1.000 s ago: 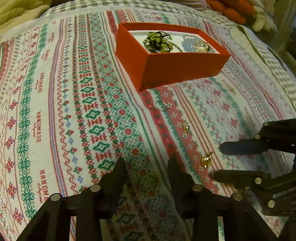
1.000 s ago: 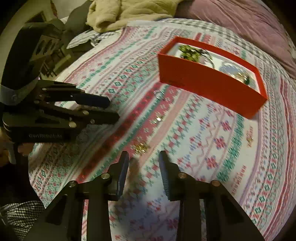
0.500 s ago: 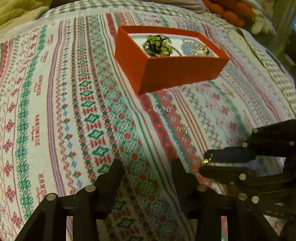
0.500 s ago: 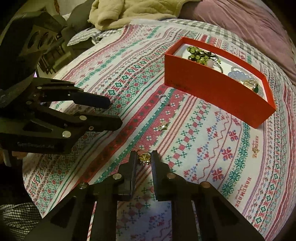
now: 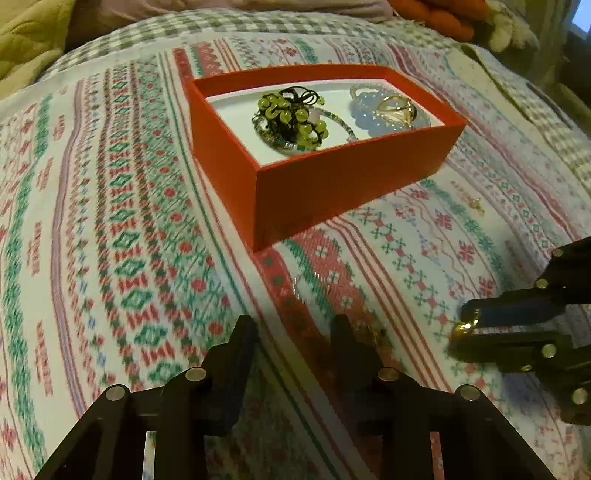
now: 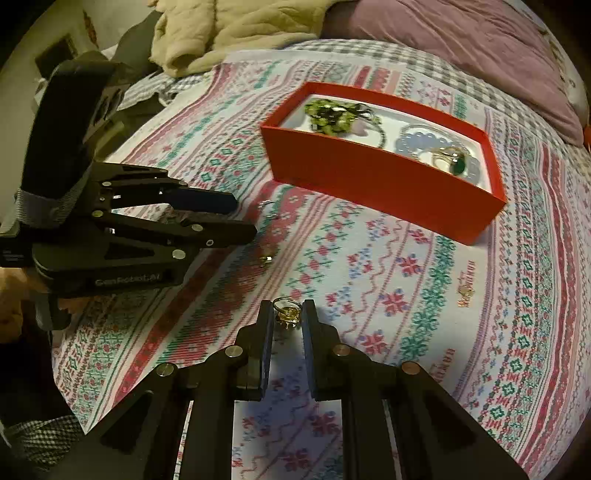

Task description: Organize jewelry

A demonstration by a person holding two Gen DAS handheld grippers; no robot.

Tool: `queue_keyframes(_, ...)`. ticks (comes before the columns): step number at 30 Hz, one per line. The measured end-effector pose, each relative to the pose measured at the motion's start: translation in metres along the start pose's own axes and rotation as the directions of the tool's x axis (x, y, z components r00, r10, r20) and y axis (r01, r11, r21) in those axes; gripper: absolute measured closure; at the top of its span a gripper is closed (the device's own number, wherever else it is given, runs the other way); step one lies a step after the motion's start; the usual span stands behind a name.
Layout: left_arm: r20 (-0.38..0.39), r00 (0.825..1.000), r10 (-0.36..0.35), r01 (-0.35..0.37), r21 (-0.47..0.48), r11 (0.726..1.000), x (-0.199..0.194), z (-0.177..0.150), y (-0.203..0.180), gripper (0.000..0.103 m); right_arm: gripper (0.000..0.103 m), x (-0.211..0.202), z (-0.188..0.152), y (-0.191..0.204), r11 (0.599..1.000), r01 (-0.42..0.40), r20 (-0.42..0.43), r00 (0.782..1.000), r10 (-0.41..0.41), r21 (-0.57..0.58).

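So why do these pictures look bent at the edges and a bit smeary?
Both views curve the cloth's stripes, as fisheye lenses do; the right wrist view has dark corners and a smeared red box; the left wrist view is dim, with shadow under the left hand-held gripper, and the box's beads are sharper.

a bed point(image 5: 110, 221) under a patterned knit cover, mauve pillow point(image 6: 461, 48) and cream blanket point(image 6: 229, 33) behind.

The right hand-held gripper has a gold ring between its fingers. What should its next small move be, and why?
Probably lift and carry it toward the red box. The right hand-held gripper is shut on the gold ring, clear of the blanket, and the box is open with other jewelry already inside.
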State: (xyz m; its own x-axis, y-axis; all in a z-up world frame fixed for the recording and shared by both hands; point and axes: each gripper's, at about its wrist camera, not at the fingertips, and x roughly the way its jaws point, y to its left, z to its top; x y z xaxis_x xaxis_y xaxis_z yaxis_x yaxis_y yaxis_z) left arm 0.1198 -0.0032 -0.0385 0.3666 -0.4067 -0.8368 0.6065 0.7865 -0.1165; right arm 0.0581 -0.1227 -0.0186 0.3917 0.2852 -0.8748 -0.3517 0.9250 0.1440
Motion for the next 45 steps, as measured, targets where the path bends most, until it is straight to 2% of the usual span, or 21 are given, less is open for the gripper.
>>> queue_keyframes(7, 0.015, 1.0, -0.002, 0.001, 0.081, 0.997, 0.012, 0.008, -0.013, 0.068, 0.087, -0.002, 0.0, -0.015, 0.999, 0.003, -0.013, 1.0, -0.002, 0.039)
queue_keyframes(13, 0.023, 1.0, 0.005, -0.007, 0.091, 0.996, 0.015, 0.01, -0.013, 0.079, 0.087, -0.005, 0.0, -0.021, 0.998, 0.006, -0.01, 1.0, -0.006, 0.055)
queue_keyframes(15, 0.026, 1.0, 0.011, -0.014, 0.091, 0.996, 0.015, 0.011, -0.013, 0.086, 0.087, -0.006, 0.001, -0.022, 0.998, 0.009, -0.008, 1.0, -0.008, 0.056)
queue_keyframes(26, 0.035, 0.999, 0.035, -0.038, 0.08, 0.996, 0.008, 0.004, -0.016, 0.088, 0.087, -0.017, -0.001, -0.028, 0.998, 0.029, 0.012, 0.999, -0.03, 0.057)
queue_keyframes(27, 0.037, 0.999, 0.036, -0.039, 0.078, 0.996, 0.006, 0.004, -0.016, 0.092, 0.087, -0.018, 0.0, -0.029, 0.998, 0.032, 0.015, 0.999, -0.033, 0.058)
queue_keyframes(28, 0.041, 0.999, 0.034, -0.037, 0.078, 0.996, 0.004, 0.004, -0.016, 0.102, 0.087, -0.019, 0.001, -0.029, 0.998, 0.034, 0.018, 0.999, -0.035, 0.061)
queue_keyframes(29, 0.039, 0.998, 0.039, -0.042, 0.075, 0.996, 0.003, 0.005, -0.016, 0.103, 0.087, -0.021, 0.002, -0.03, 0.997, 0.034, 0.023, 0.999, -0.036, 0.065)
queue_keyframes(35, 0.042, 0.998, 0.049, -0.052, 0.056, 0.997, -0.005, 0.002, -0.014, 0.103, 0.087, -0.031, 0.008, -0.032, 0.996, 0.049, 0.056, 0.997, -0.053, 0.074)
queue_keyframes(39, 0.071, 0.996, 0.051, -0.054, 0.043, 0.998, -0.016, 0.004, -0.013, 0.103, 0.087, -0.037, 0.01, -0.034, 0.995, 0.056, 0.074, 0.995, -0.063, 0.085)
queue_keyframes(43, 0.085, 0.996, 0.03, -0.033, 0.039, 0.999, -0.026, 0.001, -0.012, 0.103, 0.087, -0.039, 0.008, -0.032, 0.995, 0.055, 0.077, 0.995, -0.062, 0.084)
queue_keyframes(45, 0.064, 0.998, 0.005, -0.008, 0.045, 0.999, -0.024, 0.0, -0.012, 0.102, 0.087, -0.037, 0.008, -0.03, 0.995, 0.053, 0.072, 0.996, -0.059, 0.081)
